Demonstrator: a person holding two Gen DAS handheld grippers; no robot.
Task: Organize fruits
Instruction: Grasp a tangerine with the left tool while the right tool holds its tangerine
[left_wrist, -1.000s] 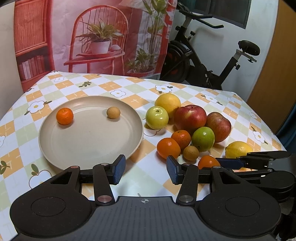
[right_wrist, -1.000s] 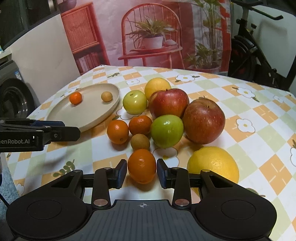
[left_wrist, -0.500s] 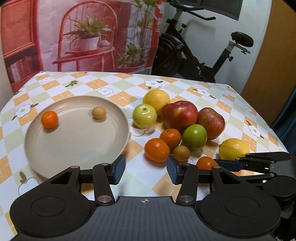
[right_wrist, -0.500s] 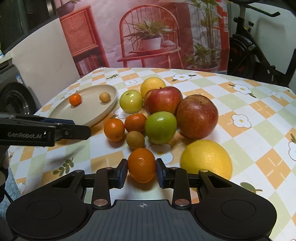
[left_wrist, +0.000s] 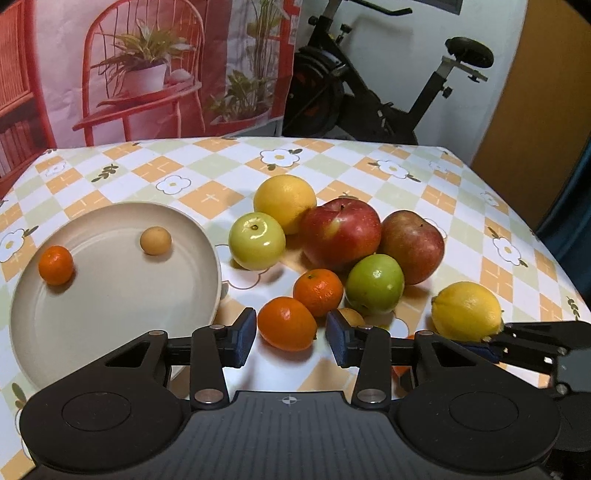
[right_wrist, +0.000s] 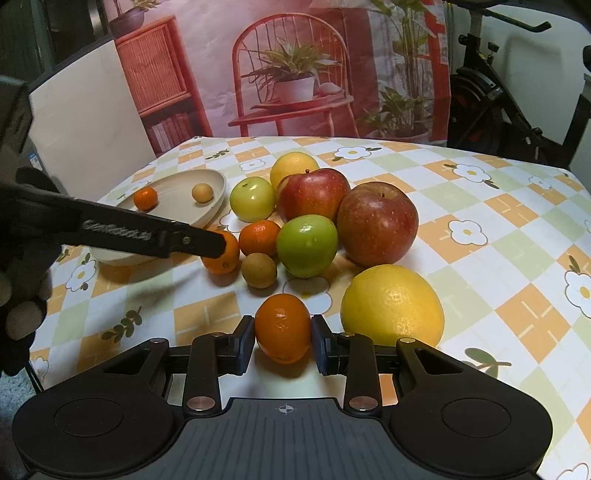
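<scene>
Shifted rightward: left gripper (left_wrist: 291, 336), jaws just narrowing, now brackets near mandarin (left_wrist: 287, 323), unpinched. Right gripper (right_wrist: 283, 340) clenches nearest tangerine (right_wrist: 282, 328). Plate (left_wrist: 184, 221) far-left; two transfers imminent.

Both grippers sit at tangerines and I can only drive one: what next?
Probably lift the right gripper: its jaws already press both sides of a tangerine. The left gripper has just been closing, with gaps beside its tangerine. Then carry to the plate.
</scene>
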